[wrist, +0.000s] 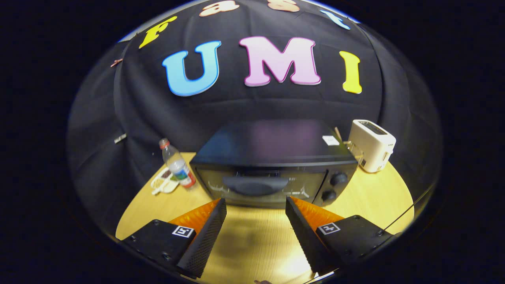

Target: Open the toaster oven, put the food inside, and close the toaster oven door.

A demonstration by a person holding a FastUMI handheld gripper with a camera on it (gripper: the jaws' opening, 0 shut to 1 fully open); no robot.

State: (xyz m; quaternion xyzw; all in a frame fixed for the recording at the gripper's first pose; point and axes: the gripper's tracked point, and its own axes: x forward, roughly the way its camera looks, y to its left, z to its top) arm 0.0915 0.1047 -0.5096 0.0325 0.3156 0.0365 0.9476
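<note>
Two fingers (pixel 255 205) of your gripper stand apart, holding nothing, just near the closed toaster oven (pixel 272 165) on the surface (pixel 252 236); a bottle (pixel 177 165) stands left of it.

- light wood table (pixel 378 197), round-ish
- black toaster oven (pixel 272 165) sitting mid-table, door closed
- white toaster (pixel 371 145) off to its right
- water bottle (pixel 177 163) and a snack tray (pixel 165 182) on its left

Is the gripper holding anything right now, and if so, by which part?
Nothing is held. The gripper is open, its fingers spread apart over the bare table, just short of the toaster oven, whose door handle is untouched.
</note>
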